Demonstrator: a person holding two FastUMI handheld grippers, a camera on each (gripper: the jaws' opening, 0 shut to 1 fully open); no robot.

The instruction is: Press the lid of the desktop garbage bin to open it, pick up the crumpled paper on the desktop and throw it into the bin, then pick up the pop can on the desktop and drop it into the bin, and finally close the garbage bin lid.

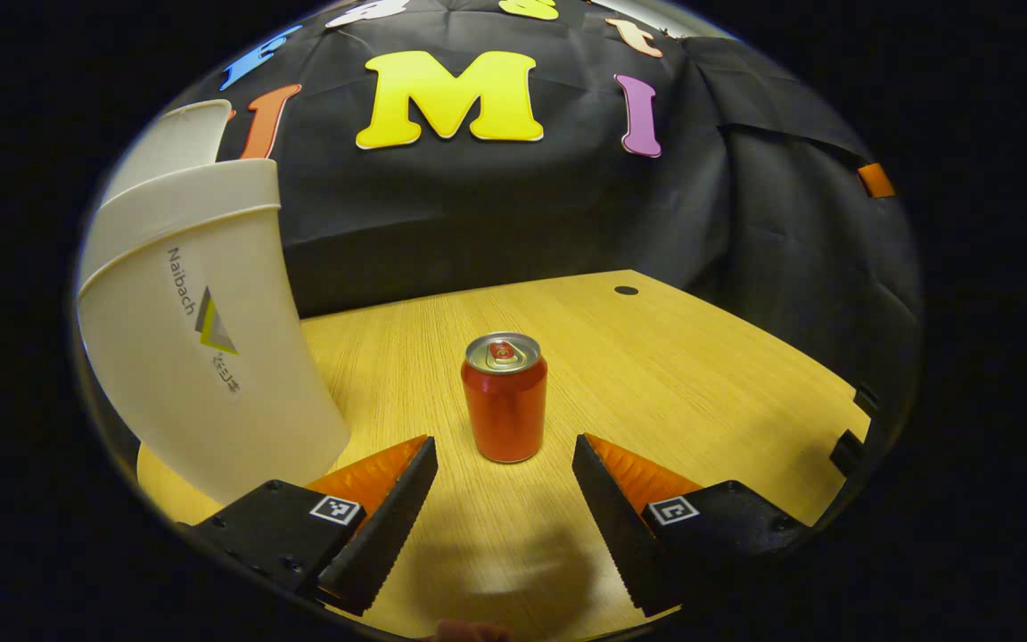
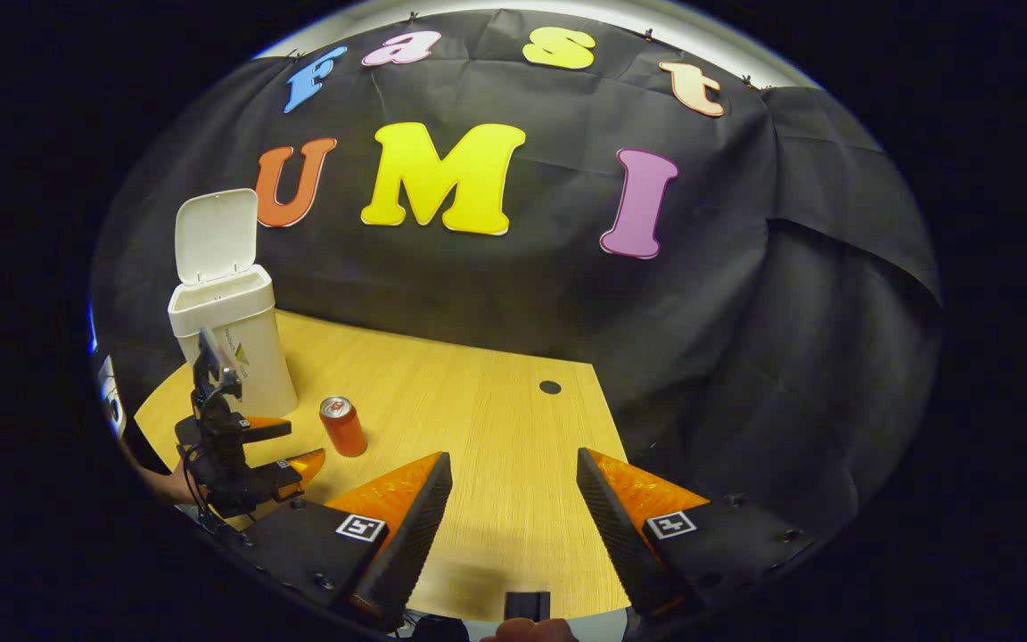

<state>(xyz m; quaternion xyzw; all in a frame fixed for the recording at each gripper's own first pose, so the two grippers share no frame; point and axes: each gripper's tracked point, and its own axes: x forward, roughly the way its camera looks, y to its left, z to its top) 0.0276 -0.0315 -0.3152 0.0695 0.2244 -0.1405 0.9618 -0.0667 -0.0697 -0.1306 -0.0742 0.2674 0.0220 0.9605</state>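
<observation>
Pop can [image 1: 505,397] stands upright at centre frame in the left gripper view, just ahead of the left gripper [image 1: 505,459], whose jaws are spread wide and empty. At the left edge is the bin [image 1: 210,357]. The right gripper view adds its raised lid [image 2: 215,234] at upper left, and the right gripper [image 2: 513,481], wide and empty over bare desk [image 2: 496,419].

Left gripper view sits low, right up on the pop can [image 1: 505,397]; right gripper view hangs farther back, sharing can and garbage bin [image 2: 233,343].
</observation>
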